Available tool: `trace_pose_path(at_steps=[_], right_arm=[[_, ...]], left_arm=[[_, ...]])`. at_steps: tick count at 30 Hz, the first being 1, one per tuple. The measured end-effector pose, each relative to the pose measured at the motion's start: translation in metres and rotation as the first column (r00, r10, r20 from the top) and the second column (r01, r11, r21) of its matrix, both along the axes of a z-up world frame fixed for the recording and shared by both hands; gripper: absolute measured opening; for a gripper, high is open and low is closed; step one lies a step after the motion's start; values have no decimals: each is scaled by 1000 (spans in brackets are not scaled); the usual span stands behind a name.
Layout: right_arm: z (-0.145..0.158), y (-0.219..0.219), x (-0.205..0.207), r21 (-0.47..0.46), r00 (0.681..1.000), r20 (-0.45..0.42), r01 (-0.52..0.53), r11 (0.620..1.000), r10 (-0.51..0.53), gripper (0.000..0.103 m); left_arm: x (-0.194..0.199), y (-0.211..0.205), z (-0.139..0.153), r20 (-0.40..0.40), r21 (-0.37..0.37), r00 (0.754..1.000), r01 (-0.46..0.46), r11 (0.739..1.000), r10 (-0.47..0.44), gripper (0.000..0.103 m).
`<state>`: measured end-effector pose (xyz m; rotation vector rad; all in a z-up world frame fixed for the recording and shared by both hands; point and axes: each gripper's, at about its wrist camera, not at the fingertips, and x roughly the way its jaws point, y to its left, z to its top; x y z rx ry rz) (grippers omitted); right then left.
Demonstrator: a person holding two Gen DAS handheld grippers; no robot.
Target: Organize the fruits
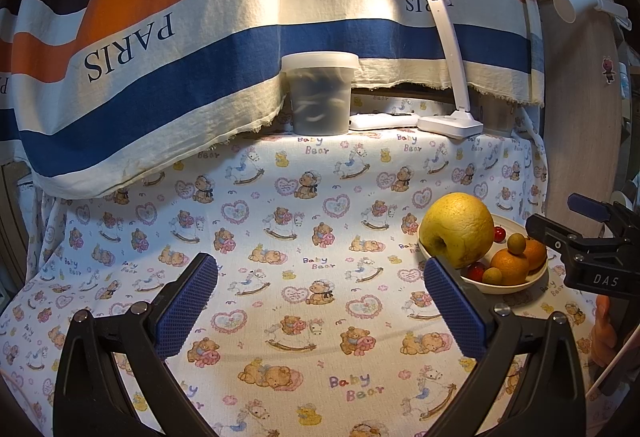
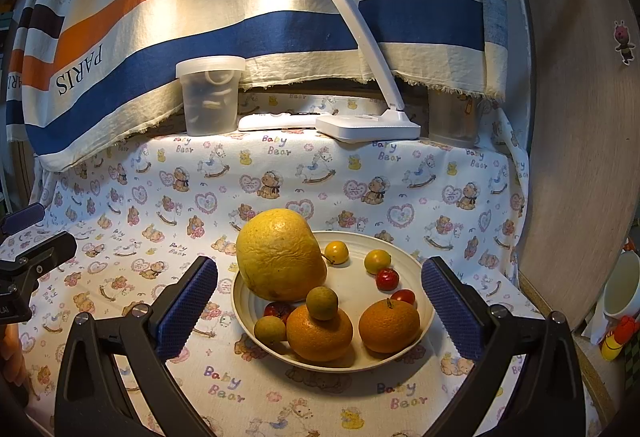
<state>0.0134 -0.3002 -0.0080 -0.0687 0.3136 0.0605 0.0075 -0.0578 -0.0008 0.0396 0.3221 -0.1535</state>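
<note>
All the fruit sits heaped in the bowl (image 2: 424, 311) — nothing gripped. The right gripper (image 2: 320, 305) hovers spread around it; the left gripper (image 1: 320, 301) hangs spread over bare cloth (image 1: 280, 197).

a bear-print cloth (image 2: 280, 173) covers the tabletop. at the back stand a lidded translucent tub (image 2: 210, 95), a white remote (image 2: 276, 121) and a lit white desk lamp (image 2: 368, 125), beneath a hanging striped towel (image 2: 160, 17) printed "paris".

A home: desk lamp (image 2: 360, 125) on bear-print tablecloth (image 2: 320, 173) (nursery-style).
</note>
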Motion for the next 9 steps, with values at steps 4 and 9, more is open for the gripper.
trace_pose_path(at_steps=[4, 9], right_arm=[[0, 0, 0, 0, 1000, 1, -1, 1000, 1, 103], [1, 0, 1, 0, 1000, 0, -1, 1000, 1, 103]], left_arm=[[0, 0, 0, 0, 0, 1000, 0, 1000, 0, 103], [0, 0, 0, 0, 0, 1000, 0, 1000, 0, 103]])
